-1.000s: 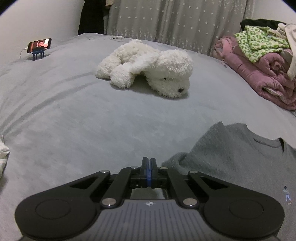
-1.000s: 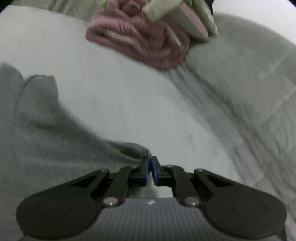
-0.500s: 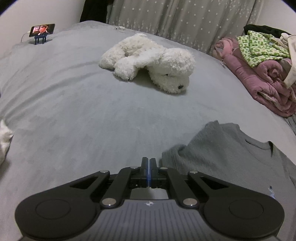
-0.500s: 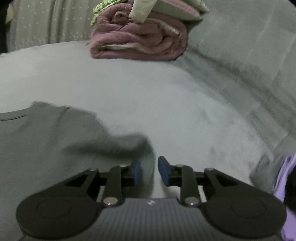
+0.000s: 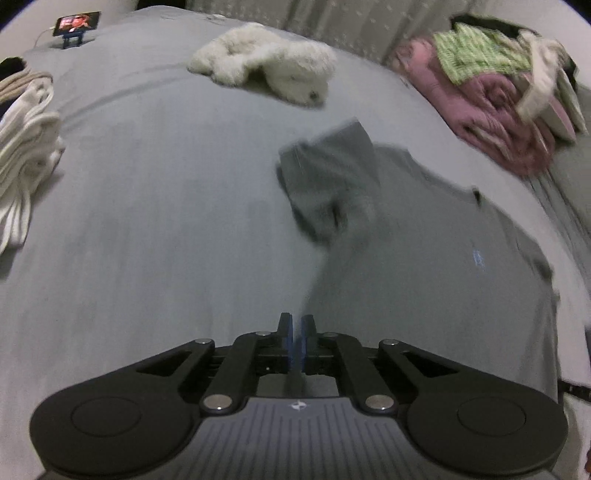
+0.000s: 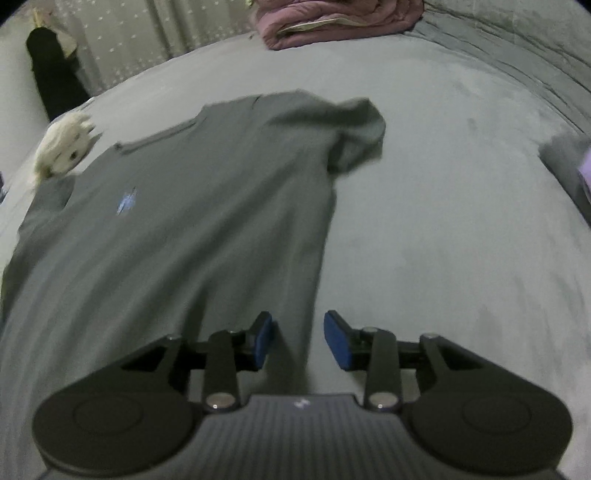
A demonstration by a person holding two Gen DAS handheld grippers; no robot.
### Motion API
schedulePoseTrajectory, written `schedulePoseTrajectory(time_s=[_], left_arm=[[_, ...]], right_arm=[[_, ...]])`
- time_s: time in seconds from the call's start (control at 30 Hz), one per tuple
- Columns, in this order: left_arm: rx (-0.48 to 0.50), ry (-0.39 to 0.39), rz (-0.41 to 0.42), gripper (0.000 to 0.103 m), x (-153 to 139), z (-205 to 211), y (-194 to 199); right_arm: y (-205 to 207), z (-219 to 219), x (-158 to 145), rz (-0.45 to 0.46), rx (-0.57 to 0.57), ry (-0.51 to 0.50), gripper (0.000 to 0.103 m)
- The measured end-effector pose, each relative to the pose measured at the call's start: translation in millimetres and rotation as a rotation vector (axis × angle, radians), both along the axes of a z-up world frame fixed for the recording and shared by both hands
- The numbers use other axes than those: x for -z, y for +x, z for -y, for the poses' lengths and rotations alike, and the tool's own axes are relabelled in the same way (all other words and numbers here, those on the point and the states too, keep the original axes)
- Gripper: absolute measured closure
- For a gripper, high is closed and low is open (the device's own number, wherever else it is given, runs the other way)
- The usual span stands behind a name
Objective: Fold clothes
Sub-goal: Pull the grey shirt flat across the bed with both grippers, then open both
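A grey T-shirt [image 5: 424,266] with a small blue chest logo lies flat on the grey bed, front up; it also shows in the right wrist view [image 6: 177,229]. Both short sleeves are rumpled. My left gripper [image 5: 295,325] is shut with nothing between its pads, just left of the shirt's side edge. My right gripper [image 6: 298,332] is open and empty, and the shirt's right side edge lies between its fingertips.
A white plush dog [image 5: 273,74] lies at the far side of the bed. A pile of pink and green bedding [image 5: 506,99] sits at the far right. White folded clothes [image 5: 26,122] lie at the left. A phone on a stand [image 5: 75,26] is far left.
Both grippers have pulled back from the sleeves toward the shirt's lower part. The right gripper let go of its sleeve and opened wide. The left stayed shut.
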State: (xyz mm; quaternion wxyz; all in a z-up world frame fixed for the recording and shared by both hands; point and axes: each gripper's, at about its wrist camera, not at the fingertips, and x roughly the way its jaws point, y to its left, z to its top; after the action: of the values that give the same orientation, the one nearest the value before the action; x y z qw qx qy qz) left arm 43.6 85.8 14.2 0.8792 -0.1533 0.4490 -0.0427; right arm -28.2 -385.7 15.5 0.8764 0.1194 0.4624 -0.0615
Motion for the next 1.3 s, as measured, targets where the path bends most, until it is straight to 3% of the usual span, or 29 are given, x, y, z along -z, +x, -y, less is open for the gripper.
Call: schedulePoseTrajectory(time_s=[0.23,0.37,0.5,0.7,0.73,0.77,0.8,0.87,1.13,1.3], left_arm=[[0.062,0.039,-0.006,0.097,2.6,9.7,-62.7],[0.095,0.057,-0.008,0.082,4.9,12.0,-90.3],[0.117,0.069,-0.004,0.081,7.4,14.9,-109.1],[0.152,0.089,0.012,0.079,9.8,23.2,-125.9],[0.153,0.092,0.013,0.08,10.5,24.7,-127.3],[0.156,0.101,0.015,0.082,11.4,27.0,-127.7],[0.161,0.113,0.016,0.095,12.4,29.8,-127.5],[0.162,0.109,0.011,0.102,11.9,30.5,-126.4],[0.127,-0.03,0.042,0.102,-4.0,4.5,-139.5],[0.139,-0.053,0.044,0.102,-6.5,4.1,-146.6]], right_arm=[[-61.9,-21.4,-3.6,0.023,-0.033,-0.009,0.067],[-83.1,-29.6,-3.8,0.033,-0.056,0.007,0.067],[-105.7,-33.8,-2.3,0.036,-0.064,0.005,0.068],[-146.0,-36.7,2.5,0.037,-0.079,0.115,0.068],[-150.1,-38.3,3.5,0.041,-0.088,0.123,0.069],[-152.1,-40.0,4.1,0.045,-0.096,0.127,0.08],[-152.2,-41.3,4.6,0.046,-0.1,0.128,0.093],[-152.7,-43.4,4.0,0.052,-0.104,0.123,0.093],[-181.6,-5.9,-50.4,0.165,-0.036,0.029,0.094],[-184.5,0.3,-47.0,0.139,-0.031,-0.003,0.094]])
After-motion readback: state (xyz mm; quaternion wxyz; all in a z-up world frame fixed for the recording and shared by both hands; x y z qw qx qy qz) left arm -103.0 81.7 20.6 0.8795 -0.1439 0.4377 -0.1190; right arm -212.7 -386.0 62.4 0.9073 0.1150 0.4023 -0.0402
